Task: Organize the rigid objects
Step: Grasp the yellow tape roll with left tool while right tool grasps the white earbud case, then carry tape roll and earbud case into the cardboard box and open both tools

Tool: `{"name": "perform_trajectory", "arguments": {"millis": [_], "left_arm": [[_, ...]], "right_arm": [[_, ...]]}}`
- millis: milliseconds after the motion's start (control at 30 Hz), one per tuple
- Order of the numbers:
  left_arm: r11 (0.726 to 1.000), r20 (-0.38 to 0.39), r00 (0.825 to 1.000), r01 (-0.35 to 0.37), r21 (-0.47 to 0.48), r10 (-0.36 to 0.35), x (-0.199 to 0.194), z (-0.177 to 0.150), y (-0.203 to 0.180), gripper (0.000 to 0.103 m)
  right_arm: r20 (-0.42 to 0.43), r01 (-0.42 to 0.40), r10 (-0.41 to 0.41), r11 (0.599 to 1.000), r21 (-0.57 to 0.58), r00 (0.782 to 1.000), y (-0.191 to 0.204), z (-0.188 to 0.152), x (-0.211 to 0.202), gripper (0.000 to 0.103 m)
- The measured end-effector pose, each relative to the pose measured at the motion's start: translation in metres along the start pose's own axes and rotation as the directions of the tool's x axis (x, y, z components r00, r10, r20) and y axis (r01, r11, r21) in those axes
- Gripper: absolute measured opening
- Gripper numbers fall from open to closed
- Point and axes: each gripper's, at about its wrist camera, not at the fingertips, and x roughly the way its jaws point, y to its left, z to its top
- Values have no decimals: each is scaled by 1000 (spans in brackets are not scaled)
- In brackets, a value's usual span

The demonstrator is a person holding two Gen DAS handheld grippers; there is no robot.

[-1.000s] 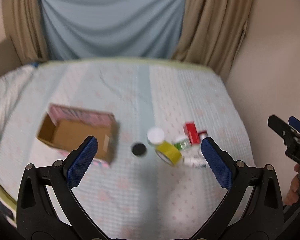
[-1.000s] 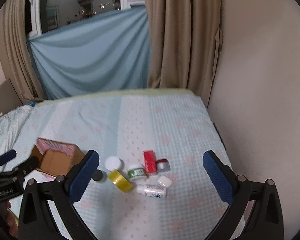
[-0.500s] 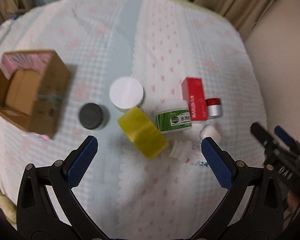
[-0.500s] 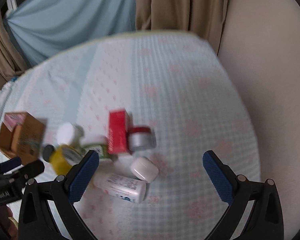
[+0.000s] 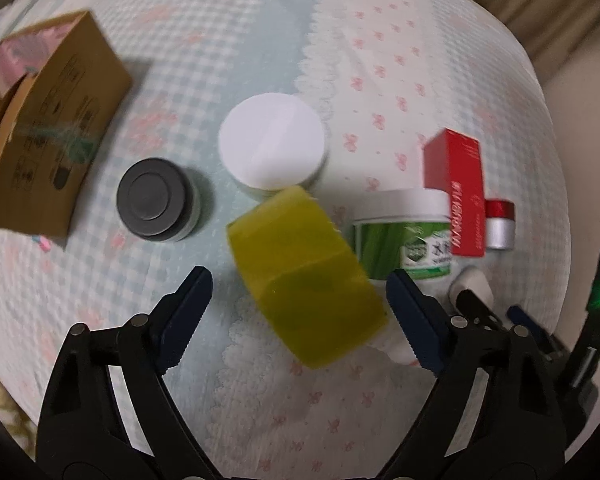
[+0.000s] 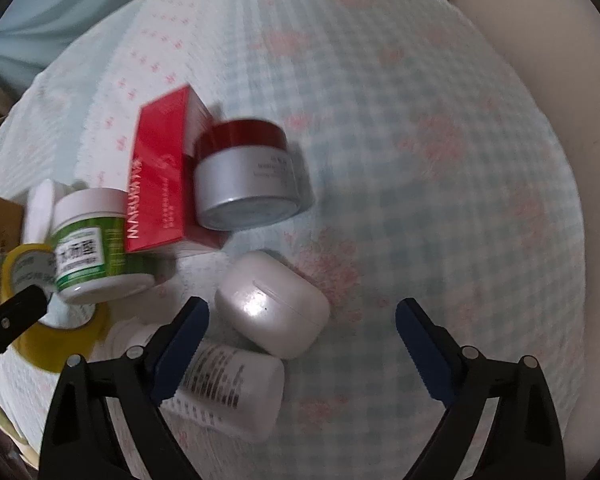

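The left gripper [image 5: 298, 304] hangs wide open and empty over a yellow tape roll [image 5: 304, 276] lying on the checked bedspread [image 5: 340, 40]. The right gripper [image 6: 302, 330], equally spread and holding nothing, hovers above a white earbud case [image 6: 272, 308], beside a red box [image 6: 160, 184] and silver jar [image 6: 244, 176].

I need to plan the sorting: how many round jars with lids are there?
4: white-lidded jar behind the tape roll, dark-lidded jar left, green-labelled jar right, red-lidded silver jar beside the red box.
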Motion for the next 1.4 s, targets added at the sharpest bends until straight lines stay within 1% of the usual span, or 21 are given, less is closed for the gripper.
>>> {"name": "perform_trajectory", "arguments": {"millis": [133,167,233,267,300,333,367,400,467,567,633,800,1000,1100,1133,1200,1300,1400], "left_arm": [[996,-12,1000,18,-85,-20,5,5,12,84],[995,-26,999,26,-97,-29,8,7,14,81],[993,-50,998,41,-108,-46,12,10,14,70],[992,-63,996,52,-111,-59,15,12,13,56],[992,-82,994,61,-111,-70,18,13,12,46],[993,-98,993,52,-110,-63,21,13,11,44],[992,-101,993,54,-110,-66,22,13,11,43],[992,-99,992,62,-108,-73,22,13,11,42],[993,-94,993,66,-100,-75,22,13,11,42],[994,-82,993,73,-85,-80,19,11,10,42],[994,-75,994,78,-76,-84,17,11,8,42],[994,-55,994,95,-54,-98,7,12,6,40],[994,-35,993,111,-23,-112,-14,8,6,38],[992,-17,992,125,-11,-125,-34,8,9,38],[992,-12,992,128,-7,-128,-40,8,11,38],[990,3,990,138,5,-138,-59,10,13,38],[987,32,986,161,23,-161,-95,18,18,38],[985,73,983,161,67,-166,-135,28,25,38]], "right_arm": [[-29,34,-34,999,4,999,5,1,9,86],[-32,47,-47,999,-1,998,6,1,9,85],[-35,77,-77,997,-17,996,11,2,12,77],[-35,92,-93,995,-25,995,13,1,13,76],[-32,101,-102,994,-31,994,14,1,12,72],[-26,103,-104,994,-33,994,15,0,11,64],[-21,102,-103,994,-34,994,16,-1,9,60],[-17,105,-106,994,-37,994,18,-1,9,59],[-12,121,-122,992,-40,992,20,-3,9,59],[-6,104,-104,995,-13,995,15,-5,9,58],[0,92,-92,996,-3,996,14,1,15,58],[18,64,-65,997,31,998,-2,6,6,58],[47,49,-51,998,48,998,-19,13,-19,58],[70,38,-42,998,56,997,-24,11,-40,58],[80,36,-40,998,53,996,-28,9,-52,58],[93,31,-36,998,49,995,-25,6,-72,58],[117,25,-30,999,45,993,4,5,-102,58],[148,15,-19,999,29,989,25,4,-142,58]]}}
